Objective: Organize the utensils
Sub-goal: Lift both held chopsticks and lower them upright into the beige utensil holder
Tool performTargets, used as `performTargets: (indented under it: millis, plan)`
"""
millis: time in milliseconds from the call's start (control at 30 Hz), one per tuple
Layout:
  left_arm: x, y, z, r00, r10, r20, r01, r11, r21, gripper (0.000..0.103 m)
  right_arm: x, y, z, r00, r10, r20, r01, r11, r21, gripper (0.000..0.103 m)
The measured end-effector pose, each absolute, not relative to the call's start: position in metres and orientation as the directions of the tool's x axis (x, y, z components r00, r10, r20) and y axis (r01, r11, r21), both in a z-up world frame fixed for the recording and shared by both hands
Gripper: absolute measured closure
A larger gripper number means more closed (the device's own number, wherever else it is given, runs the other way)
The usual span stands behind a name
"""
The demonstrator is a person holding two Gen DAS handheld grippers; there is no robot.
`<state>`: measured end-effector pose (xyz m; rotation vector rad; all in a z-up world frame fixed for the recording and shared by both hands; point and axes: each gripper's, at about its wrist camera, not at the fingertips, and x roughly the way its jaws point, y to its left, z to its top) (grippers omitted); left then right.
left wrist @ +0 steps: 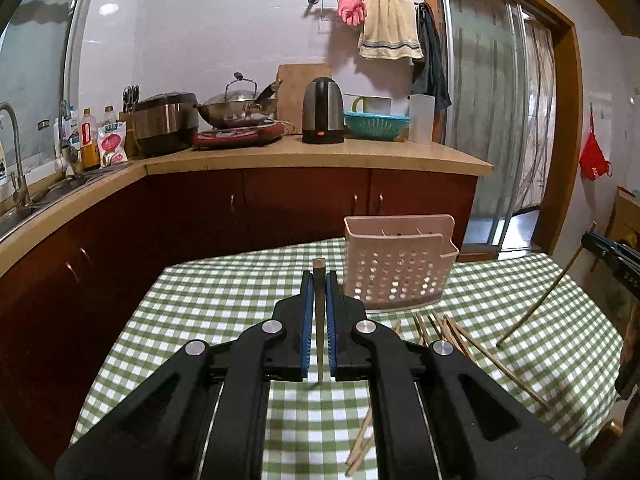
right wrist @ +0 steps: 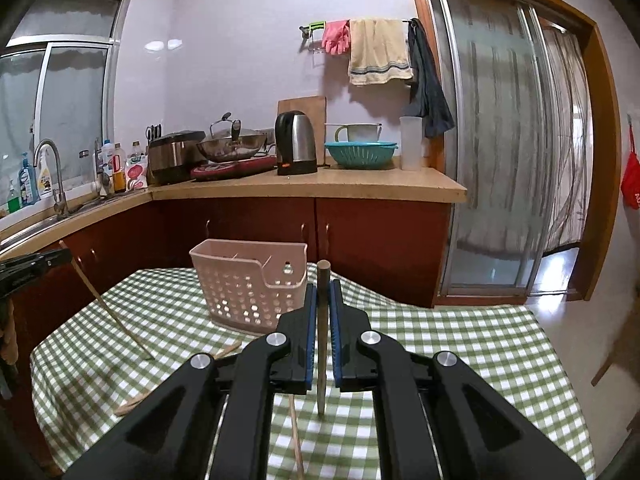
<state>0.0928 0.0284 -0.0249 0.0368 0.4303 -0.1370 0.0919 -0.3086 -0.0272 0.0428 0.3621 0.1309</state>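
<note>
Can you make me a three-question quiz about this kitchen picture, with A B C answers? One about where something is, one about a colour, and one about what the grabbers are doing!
1. Where does the pink basket stand?
A. on the checked tablecloth
B. in the sink
C. on the counter

2. What colour is the colander on the counter?
A. red
B. teal
C. yellow

3. What is the left gripper doing?
A. hanging open
B. pinching a towel
C. pinching a chopstick

Answers: 1 A, the basket sits on the green checks. 2 B, it is blue-green. 3 C, a chopstick stands between its blue pads; the right gripper holds another stick likewise.
</note>
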Motion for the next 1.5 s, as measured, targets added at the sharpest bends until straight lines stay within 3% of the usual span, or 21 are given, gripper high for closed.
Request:
performTargets:
  millis: [333, 733, 1133, 1233, 1500]
  plan:
    - [0.114, 0.023, -0.015, 0.915, -0.151, -0.374, 0.159, 0.987, -0.01, 0.096, 0.104, -0.309, -0.016, 0.935, 0.154, -0.32, -0.13, 0.987, 0.096, 0.096]
    - [0.146, 0.014, 0.055, 0.931, -0.258, -0.26, 0.255, 0.966, -0.048, 0.096, 0.129, -0.304, 0.044, 0.952, 0.24, -0.189, -0.221, 0.968, 0.118, 0.096]
    - [0.205, -0.012, 0.114, 0.953, -0.272, -0.131, 0.269, 0.962, -0.044, 0.096, 0.195, -0.296, 0.076, 0.951, 0.292, -0.099, -0.275, 0.949, 0.156, 0.096]
    - [0.219, -0.019, 0.112, 0.957, -0.263, -0.126, 0.261, 0.965, -0.033, 0.096, 0.211, -0.292, 0.071, 0.946, 0.303, -0.114, -0.282, 0.944, 0.172, 0.096]
    - [0.269, -0.032, 0.056, 0.926, -0.278, -0.256, 0.268, 0.961, -0.074, 0.096, 0.251, -0.282, 0.028, 0.912, 0.342, -0.228, -0.293, 0.93, 0.221, 0.096]
